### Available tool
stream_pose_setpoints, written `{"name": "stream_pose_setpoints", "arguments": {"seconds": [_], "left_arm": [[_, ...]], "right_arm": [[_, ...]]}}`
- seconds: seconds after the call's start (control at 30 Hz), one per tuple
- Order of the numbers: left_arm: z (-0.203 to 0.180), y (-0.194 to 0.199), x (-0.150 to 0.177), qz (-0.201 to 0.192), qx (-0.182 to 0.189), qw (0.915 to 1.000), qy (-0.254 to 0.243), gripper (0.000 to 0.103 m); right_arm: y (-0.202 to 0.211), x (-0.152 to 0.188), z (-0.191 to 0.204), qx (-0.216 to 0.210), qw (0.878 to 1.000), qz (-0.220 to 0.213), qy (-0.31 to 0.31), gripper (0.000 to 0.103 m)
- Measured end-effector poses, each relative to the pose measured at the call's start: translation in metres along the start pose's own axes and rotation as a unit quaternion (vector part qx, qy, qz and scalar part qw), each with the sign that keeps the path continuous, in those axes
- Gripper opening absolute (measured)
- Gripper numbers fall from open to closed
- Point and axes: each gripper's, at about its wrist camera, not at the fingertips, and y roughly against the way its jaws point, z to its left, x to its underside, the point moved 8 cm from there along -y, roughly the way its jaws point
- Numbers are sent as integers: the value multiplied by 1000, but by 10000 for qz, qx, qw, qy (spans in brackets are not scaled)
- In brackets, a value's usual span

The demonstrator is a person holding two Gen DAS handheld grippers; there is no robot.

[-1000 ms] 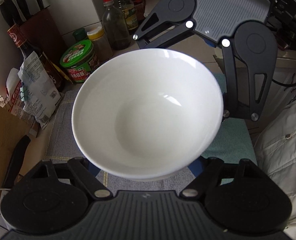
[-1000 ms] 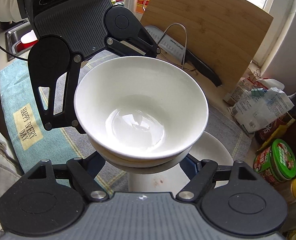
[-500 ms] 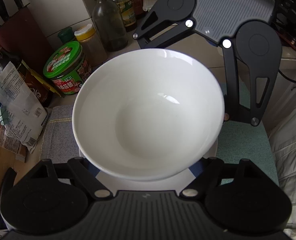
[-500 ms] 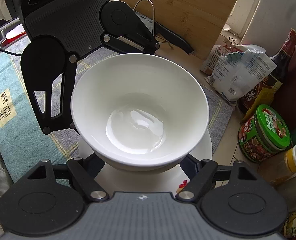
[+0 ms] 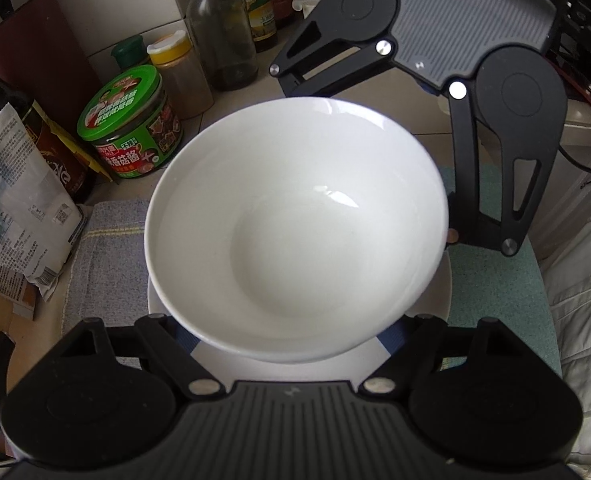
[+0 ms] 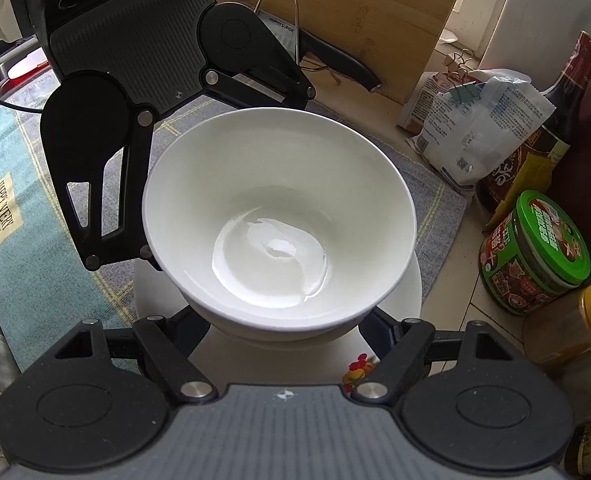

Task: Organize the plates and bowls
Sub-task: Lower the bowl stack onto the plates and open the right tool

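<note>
Two grippers are seen around one white bowl, one from each side. The left gripper and the right gripper each have their jaws set against the lower wall of the bowl, so the bowl is judged to be grasped by both; the fingertips themselves are hidden under its rim. The bowl is held upright, directly above a white plate with a small fruit print, which lies on a grey cloth on the counter. Whether the foot of the bowl already touches the plate cannot be told, because the bowl covers it. As a judgement, this one step is nearly finished: the bowl is placed over the plate, and only the last lowering and the release are left. No other plates or bowls are shown, so the rest of the task cannot be estimated. A green-lidded jar stands near.
</note>
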Motion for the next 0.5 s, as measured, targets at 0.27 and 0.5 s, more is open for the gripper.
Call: {"name": "stream_pose_setpoints", "arguments": {"seconds": [0.27,0.5], "left_arm": [[7,0,2,-45,31,9998,173,87],[8,4,4,-132,-53,9997,220,87]], "right_arm": [[1,-1,1,99,9999,-29,-10,84],[5,-5,1,133,9997,-207,-93,102]]}}
